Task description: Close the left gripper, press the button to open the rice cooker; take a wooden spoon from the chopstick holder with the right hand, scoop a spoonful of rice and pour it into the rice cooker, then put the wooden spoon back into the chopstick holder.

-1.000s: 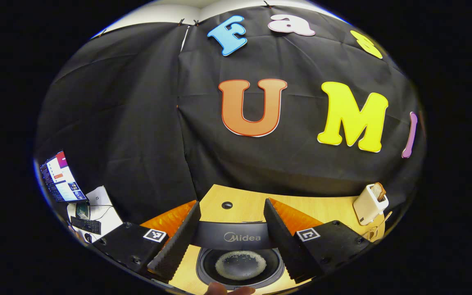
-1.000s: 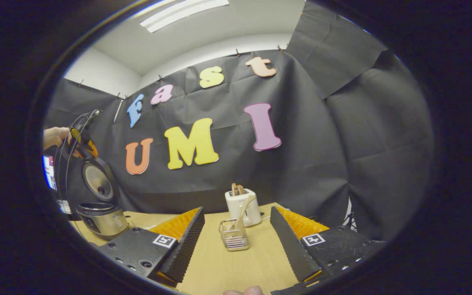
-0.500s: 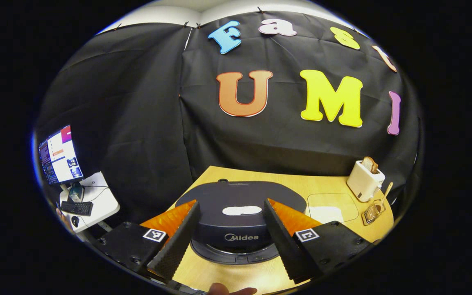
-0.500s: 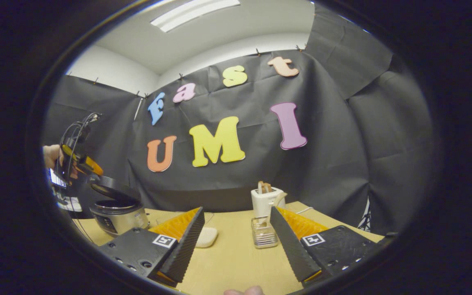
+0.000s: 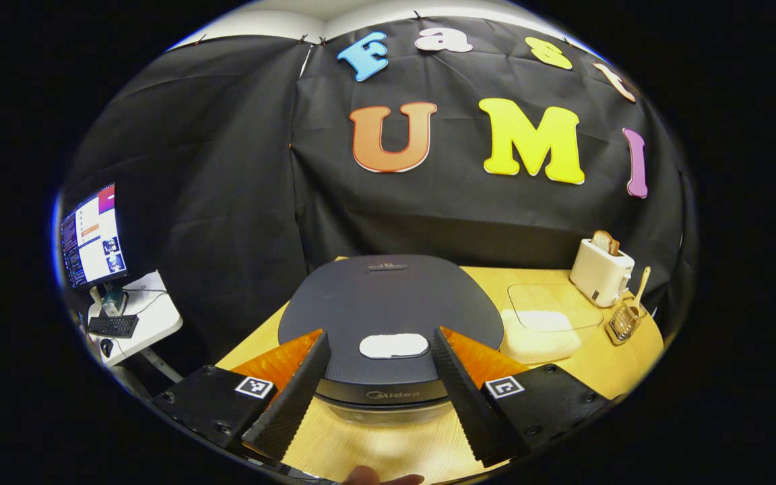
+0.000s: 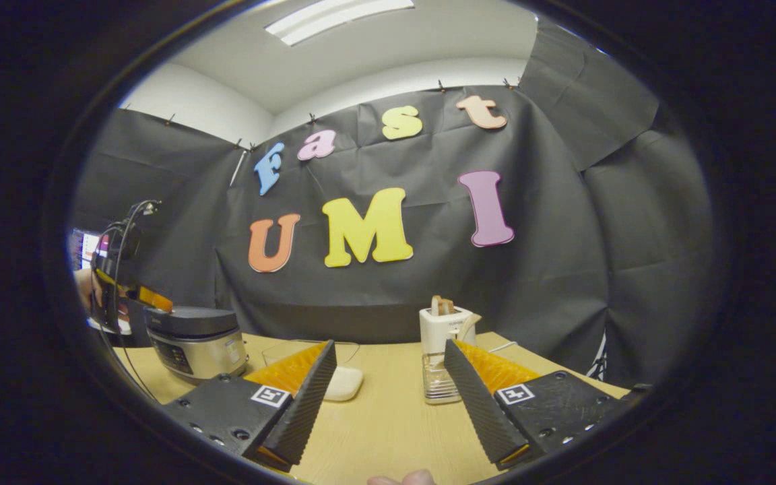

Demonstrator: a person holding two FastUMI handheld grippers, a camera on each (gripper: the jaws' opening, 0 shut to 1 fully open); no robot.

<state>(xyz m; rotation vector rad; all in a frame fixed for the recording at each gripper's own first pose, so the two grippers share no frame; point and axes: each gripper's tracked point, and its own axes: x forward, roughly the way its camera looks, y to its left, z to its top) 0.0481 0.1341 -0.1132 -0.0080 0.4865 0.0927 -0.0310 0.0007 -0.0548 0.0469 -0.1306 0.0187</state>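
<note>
We hold the left tool (image 5: pixel 374 387), jaws apart, above the shut rice cooker (image 5: pixel 391 316). The right tool (image 6: pixel 388 397), also apart, faces the chopstick holder (image 6: pixel 438 385) on the bench (image 6: pixel 388 431). Next, we judge: close the left tool, press the button.

We count: one rice cooker (image 5: pixel 388 316), one toaster (image 5: pixel 601 270), one chopstick holder (image 5: pixel 623 323) with one wooden spoon (image 5: pixel 641 284), one rice container (image 5: pixel 541 323), one monitor (image 5: pixel 91 237), one keyboard (image 5: pixel 112 326).
</note>
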